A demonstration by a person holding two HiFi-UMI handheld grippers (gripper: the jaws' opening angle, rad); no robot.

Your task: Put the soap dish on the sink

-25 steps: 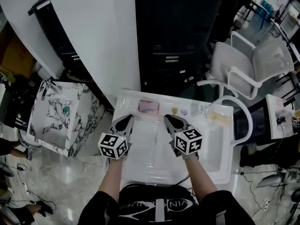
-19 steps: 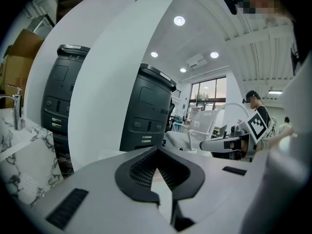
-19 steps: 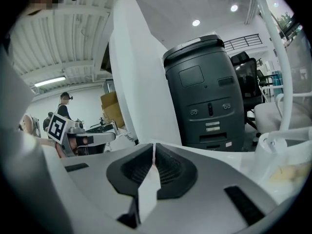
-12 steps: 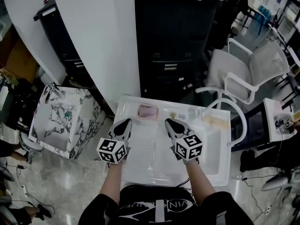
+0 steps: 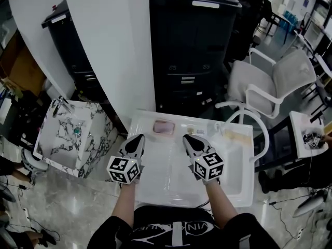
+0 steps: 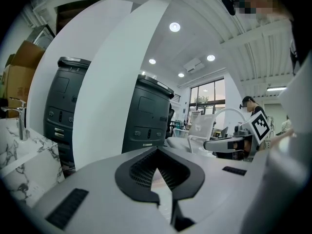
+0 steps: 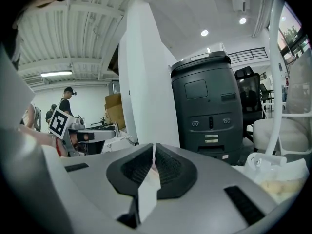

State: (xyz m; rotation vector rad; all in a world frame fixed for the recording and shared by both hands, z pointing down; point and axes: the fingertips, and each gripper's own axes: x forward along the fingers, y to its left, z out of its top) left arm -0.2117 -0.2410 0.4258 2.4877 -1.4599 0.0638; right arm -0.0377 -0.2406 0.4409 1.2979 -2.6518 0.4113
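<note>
Both grippers sit slightly nearer the person than a second ago, and the pink soap dish (image 5: 164, 127) has not shifted from the far ledge of the white sink (image 5: 139, 190). It lies flat there, left of the small fittings and the arched faucet (image 5: 261, 122), probably so that it is in easy reach of the water but clear of the basin. The left gripper (image 5: 140, 137) and right gripper (image 5: 186, 138) hover side by side over the drain board, well apart from the dish. Each has its jaws brought together with nothing between them, which fits hands with nothing left to carry. I judge the placing done and the hands backing off. A marble-patterned basin (image 5: 54, 149) stands apart at the left, unused.
</note>
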